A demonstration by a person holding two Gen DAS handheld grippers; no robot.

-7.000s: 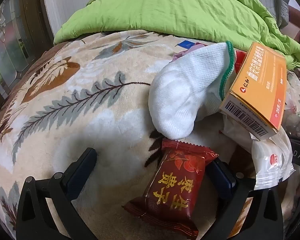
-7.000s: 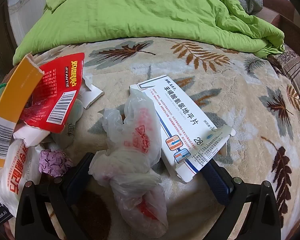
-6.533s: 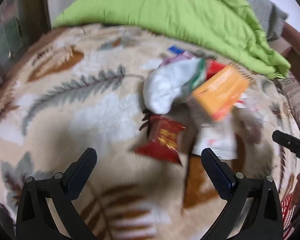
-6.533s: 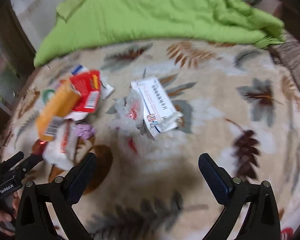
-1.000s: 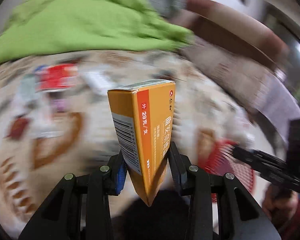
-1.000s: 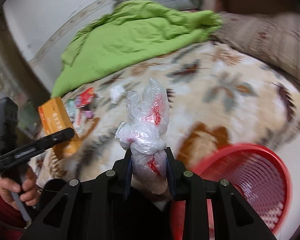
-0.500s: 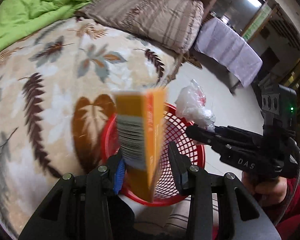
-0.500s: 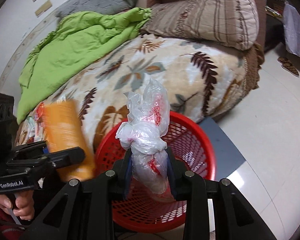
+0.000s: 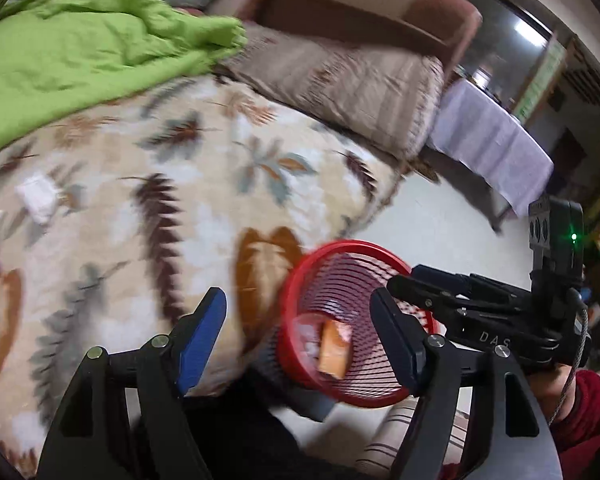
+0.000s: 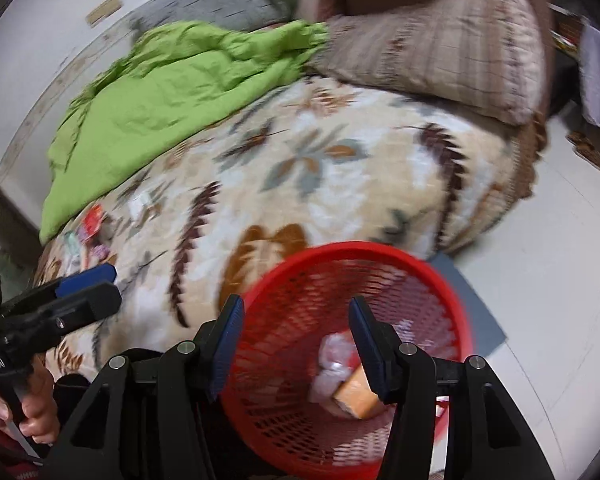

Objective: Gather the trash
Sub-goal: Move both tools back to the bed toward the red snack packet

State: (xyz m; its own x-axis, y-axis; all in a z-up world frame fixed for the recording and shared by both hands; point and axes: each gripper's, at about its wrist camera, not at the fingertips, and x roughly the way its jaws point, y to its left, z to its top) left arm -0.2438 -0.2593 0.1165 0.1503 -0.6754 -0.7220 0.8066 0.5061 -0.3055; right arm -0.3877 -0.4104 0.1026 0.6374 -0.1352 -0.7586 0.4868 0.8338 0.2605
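A red mesh basket [image 9: 300, 276] [image 10: 452, 280] stands on the floor beside the bed. Inside it lie the orange box [image 9: 333, 350] [image 10: 358, 396] and the crumpled plastic bag [image 10: 332, 360]. My left gripper [image 9: 296, 332] is open and empty above the basket's near edge. My right gripper [image 10: 296, 340] is open and empty over the basket. Each gripper shows in the other's view, the right one [image 9: 420, 284] and the left one [image 10: 96, 284]. Remaining trash [image 10: 92, 228] lies far left on the leaf-patterned blanket [image 10: 300, 168].
A green quilt [image 10: 172, 80] and a striped brown pillow [image 10: 440, 52] lie on the bed. A grey-blue mat [image 10: 480, 312] lies under the basket on the pale tiled floor. A table with a white cloth [image 9: 488, 136] stands at the right.
Both grippers have opened. The orange box and the plastic bag have dropped from them into the red basket. Both views have swung back toward the bed.
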